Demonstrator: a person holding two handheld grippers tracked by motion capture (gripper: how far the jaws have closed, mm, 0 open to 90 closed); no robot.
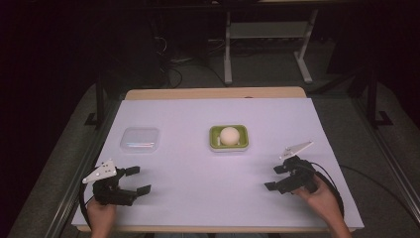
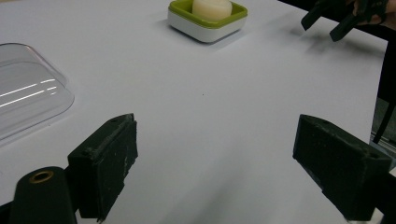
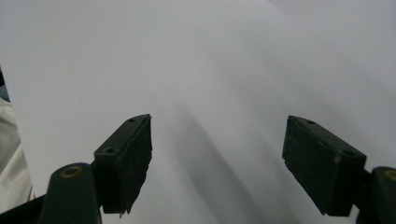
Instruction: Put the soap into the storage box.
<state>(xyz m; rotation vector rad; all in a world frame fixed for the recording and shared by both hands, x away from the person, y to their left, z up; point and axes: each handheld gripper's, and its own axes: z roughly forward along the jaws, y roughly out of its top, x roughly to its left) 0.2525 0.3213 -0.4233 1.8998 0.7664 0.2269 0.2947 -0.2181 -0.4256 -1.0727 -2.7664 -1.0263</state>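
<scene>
left gripper (image 1: 138, 179): we hold it near the table's (image 1: 198, 198) front left, jaws spread wide, nothing between them, touching nothing.
right gripper (image 1: 275, 177): we hold it at the front right, jaws equally wide, empty.
soap (image 1: 230, 135): pale round bar in a green dish (image 1: 214, 141), mid-table, well apart from both.
clear lid (image 1: 140, 139): beyond the left gripper.
</scene>
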